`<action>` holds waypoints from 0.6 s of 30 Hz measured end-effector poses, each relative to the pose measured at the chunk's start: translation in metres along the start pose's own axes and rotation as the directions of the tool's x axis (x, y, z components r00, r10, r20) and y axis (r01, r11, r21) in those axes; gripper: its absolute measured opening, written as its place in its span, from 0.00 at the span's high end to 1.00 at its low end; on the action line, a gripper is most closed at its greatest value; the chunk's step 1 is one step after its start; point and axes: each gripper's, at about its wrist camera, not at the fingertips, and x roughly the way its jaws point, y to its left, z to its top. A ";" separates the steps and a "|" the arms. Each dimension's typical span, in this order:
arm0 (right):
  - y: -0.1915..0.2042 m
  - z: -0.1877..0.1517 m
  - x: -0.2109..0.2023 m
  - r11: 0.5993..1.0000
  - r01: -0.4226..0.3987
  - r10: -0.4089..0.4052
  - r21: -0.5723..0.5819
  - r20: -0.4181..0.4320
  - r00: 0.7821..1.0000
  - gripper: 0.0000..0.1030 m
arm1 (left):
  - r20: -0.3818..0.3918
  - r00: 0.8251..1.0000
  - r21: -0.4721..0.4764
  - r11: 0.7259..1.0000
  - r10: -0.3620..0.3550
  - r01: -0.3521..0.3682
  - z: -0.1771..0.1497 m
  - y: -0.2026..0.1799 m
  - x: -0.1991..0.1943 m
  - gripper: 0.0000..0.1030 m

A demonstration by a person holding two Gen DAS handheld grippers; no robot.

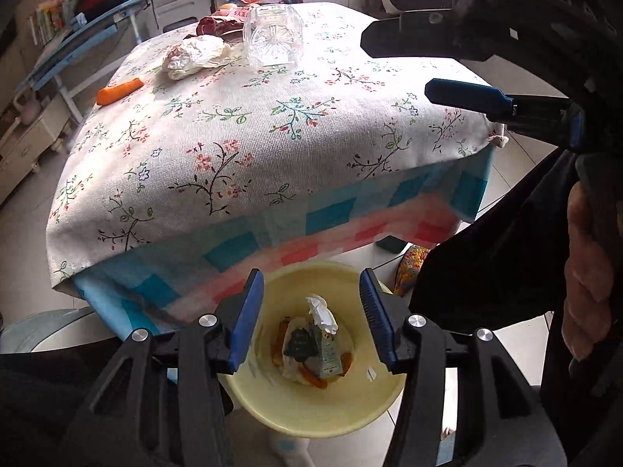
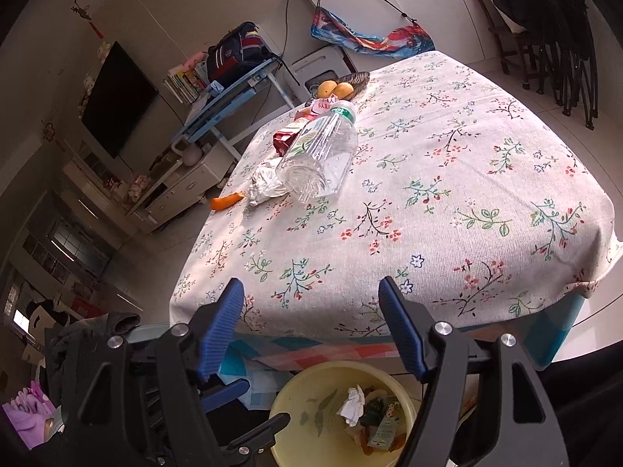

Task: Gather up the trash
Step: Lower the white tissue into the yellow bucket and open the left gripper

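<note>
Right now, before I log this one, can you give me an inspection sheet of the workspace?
Surface: table under a floral cloth, checked cloth beneath.
Job's things: yellow bin on the floor holds a white tissue and wrappers; clear plastic bottle lying down, crumpled wrapper, orange peel and red packet remain on the table.
Clutter: basket of fruit at the far edge.
Grippers: left gripper open over the bin, nothing between its fingers; right gripper open, empty.
Cables: one on the far wall.
Surroundings: television, desk with backpack, chairs.
</note>
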 end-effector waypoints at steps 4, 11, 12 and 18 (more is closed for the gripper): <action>-0.001 0.000 0.002 1.000 0.000 0.000 0.003 -0.006 1.000 0.33 | 0.020 1.000 -0.004 1.000 -0.006 0.006 0.003 0.001 -0.004 0.50; -0.005 -0.001 0.000 1.000 0.003 -0.003 0.021 -0.003 1.000 0.31 | 0.116 0.992 0.009 0.999 0.050 -0.051 0.009 -0.002 -0.019 0.39; -0.005 -0.001 0.000 1.000 0.003 -0.003 0.022 -0.003 1.000 0.31 | 0.129 0.990 0.003 0.998 0.056 -0.057 0.010 -0.001 -0.021 0.37; -0.005 -0.002 0.003 1.000 0.004 -0.004 0.019 -0.013 1.000 0.30 | 0.157 0.984 -0.037 0.996 0.088 -0.084 0.014 0.007 -0.025 0.35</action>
